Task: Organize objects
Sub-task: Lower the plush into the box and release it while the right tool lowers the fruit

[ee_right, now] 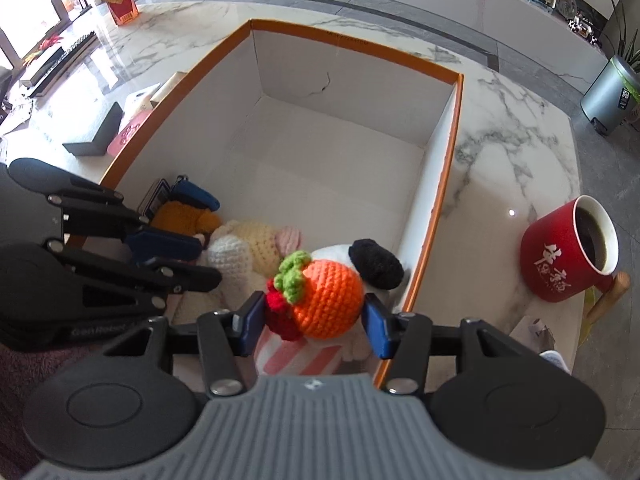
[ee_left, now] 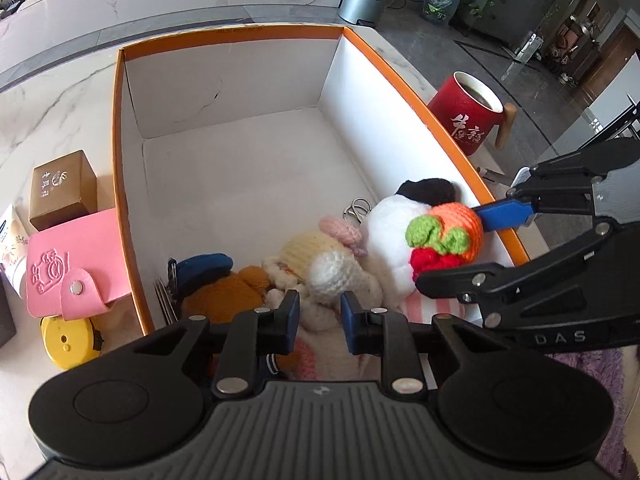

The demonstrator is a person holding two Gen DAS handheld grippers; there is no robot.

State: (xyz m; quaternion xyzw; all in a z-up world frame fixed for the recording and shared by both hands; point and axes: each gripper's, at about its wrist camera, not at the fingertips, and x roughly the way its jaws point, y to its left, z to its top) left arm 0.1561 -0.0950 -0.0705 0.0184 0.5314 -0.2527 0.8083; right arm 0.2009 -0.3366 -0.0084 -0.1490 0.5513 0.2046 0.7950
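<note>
An orange-rimmed white box [ee_left: 120,128] [ee_right: 448,184] holds several crocheted toys at its near end: a white and black plush [ee_left: 390,232] [ee_right: 376,262], a cream doll with a pink bow [ee_left: 316,254] [ee_right: 256,246], and a mustard toy with a blue cap [ee_left: 228,292] [ee_right: 188,212]. My right gripper [ee_right: 314,320] [ee_left: 456,244] is shut on an orange crocheted fruit with green leaves and a red part [ee_right: 326,302] [ee_left: 444,236], held over the toys. My left gripper [ee_left: 320,318] [ee_right: 200,260] is open and empty above the cream doll.
A red mug of dark drink [ee_left: 468,112] [ee_right: 568,256] stands right of the box. Left of it lie a pink card wallet [ee_left: 68,268], a brown carton [ee_left: 62,188], a yellow tape measure [ee_left: 68,342] and a white tube [ee_left: 12,248]. The box's far half is bare.
</note>
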